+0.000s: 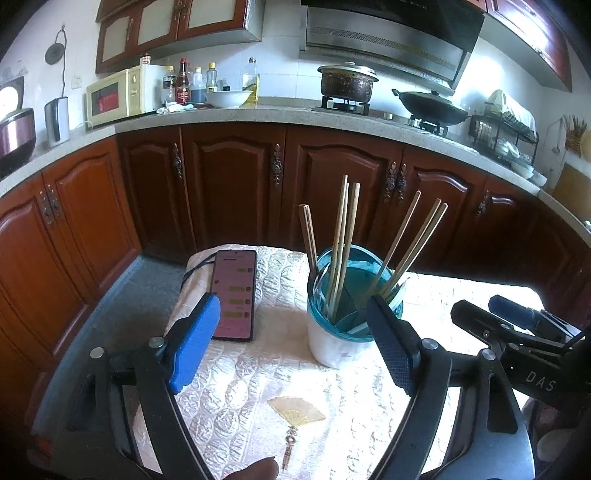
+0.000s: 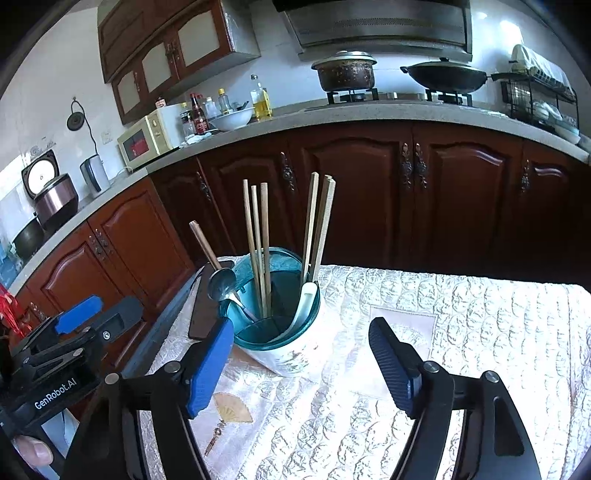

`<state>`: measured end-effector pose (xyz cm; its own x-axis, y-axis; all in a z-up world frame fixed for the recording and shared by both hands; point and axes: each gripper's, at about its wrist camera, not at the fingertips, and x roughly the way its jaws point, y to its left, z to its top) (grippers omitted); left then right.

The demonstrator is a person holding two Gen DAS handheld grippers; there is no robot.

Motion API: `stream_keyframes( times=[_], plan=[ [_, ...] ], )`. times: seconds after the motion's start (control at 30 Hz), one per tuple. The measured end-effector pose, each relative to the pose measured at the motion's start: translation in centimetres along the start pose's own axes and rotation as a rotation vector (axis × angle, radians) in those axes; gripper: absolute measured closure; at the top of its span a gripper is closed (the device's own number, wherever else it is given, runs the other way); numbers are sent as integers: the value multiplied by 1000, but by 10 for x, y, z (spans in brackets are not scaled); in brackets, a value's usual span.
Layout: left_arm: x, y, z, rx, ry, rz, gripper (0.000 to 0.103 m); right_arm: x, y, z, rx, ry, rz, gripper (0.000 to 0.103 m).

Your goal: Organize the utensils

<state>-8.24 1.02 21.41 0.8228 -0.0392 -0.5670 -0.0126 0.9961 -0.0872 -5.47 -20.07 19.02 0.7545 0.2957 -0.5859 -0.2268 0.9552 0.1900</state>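
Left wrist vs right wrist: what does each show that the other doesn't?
Left wrist only: the phone's lit screen, lying flat left of the utensil holder.
Right wrist only: a metal spoon and a white spoon standing in the holder; the phone shows just as a dark slab.
Both: holder with upright chopsticks on the quilted tablecloth, both grippers open and empty.

The kitchen had white tiled walls (image 1: 280, 74) and a pale stone countertop (image 1: 229, 116) curving over reddish-brown wooden cabinet doors (image 1: 232, 184). Upper cabinets (image 1: 173, 29) with frosted panels hung beside a steel range hood (image 1: 388, 40). On the countertop stood a cream microwave (image 1: 118, 96), sauce bottles (image 1: 183, 81), a white bowl (image 1: 228, 98), a lidded pot (image 1: 347, 83) and a black wok (image 1: 432, 107) on the gas stove, and a dish rack (image 1: 504, 129). Daylight fell brightly on the desk's quilted cream cloth (image 2: 461, 332). The floor (image 1: 140, 295) was grey.
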Motion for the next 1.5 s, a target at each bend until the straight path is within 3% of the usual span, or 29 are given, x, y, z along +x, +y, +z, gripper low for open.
stream_keyframes(
  times=[1.5],
  plan=[
    [8,0,-5,21,-3,3,22,4,-5,-9,-6,22,-7,28]
  ],
)
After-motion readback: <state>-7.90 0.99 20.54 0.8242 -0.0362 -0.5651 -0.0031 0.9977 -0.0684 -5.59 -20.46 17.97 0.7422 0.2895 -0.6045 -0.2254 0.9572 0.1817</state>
